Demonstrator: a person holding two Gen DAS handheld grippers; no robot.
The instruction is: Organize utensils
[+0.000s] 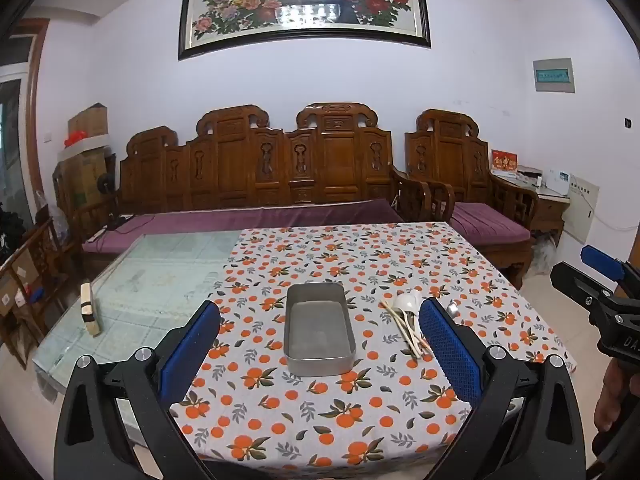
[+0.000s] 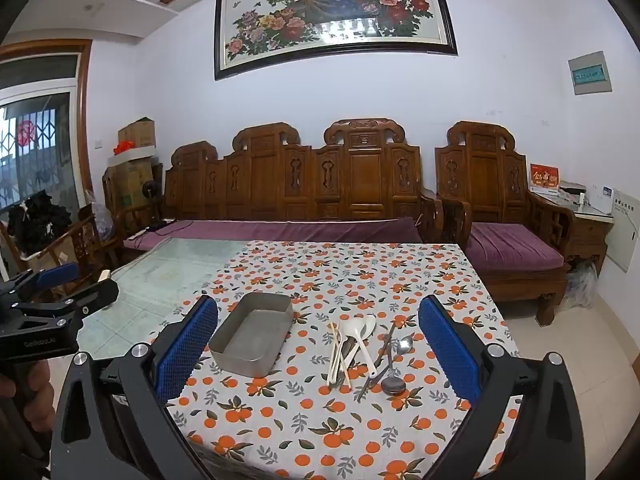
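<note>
An empty grey metal tray (image 1: 319,330) (image 2: 252,334) sits on the orange-print tablecloth (image 1: 360,256) (image 2: 340,272). To its right lies a loose pile of utensils: white plastic spoons (image 2: 360,334) (image 1: 406,304), pale chopsticks (image 2: 333,354) (image 1: 402,330), metal spoons (image 2: 394,384) and dark metal chopsticks (image 2: 374,378). My left gripper (image 1: 320,344) is open and empty, held above the table with the tray between its fingers. My right gripper (image 2: 318,340) is open and empty, above the table with the utensil pile between its fingers. Each gripper shows at the edge of the other's view.
The left part of the table is bare glass (image 1: 160,276) with a small wooden brush (image 1: 90,310) near its left edge. A carved wooden sofa (image 1: 260,176) and an armchair (image 1: 472,184) with purple cushions stand behind the table.
</note>
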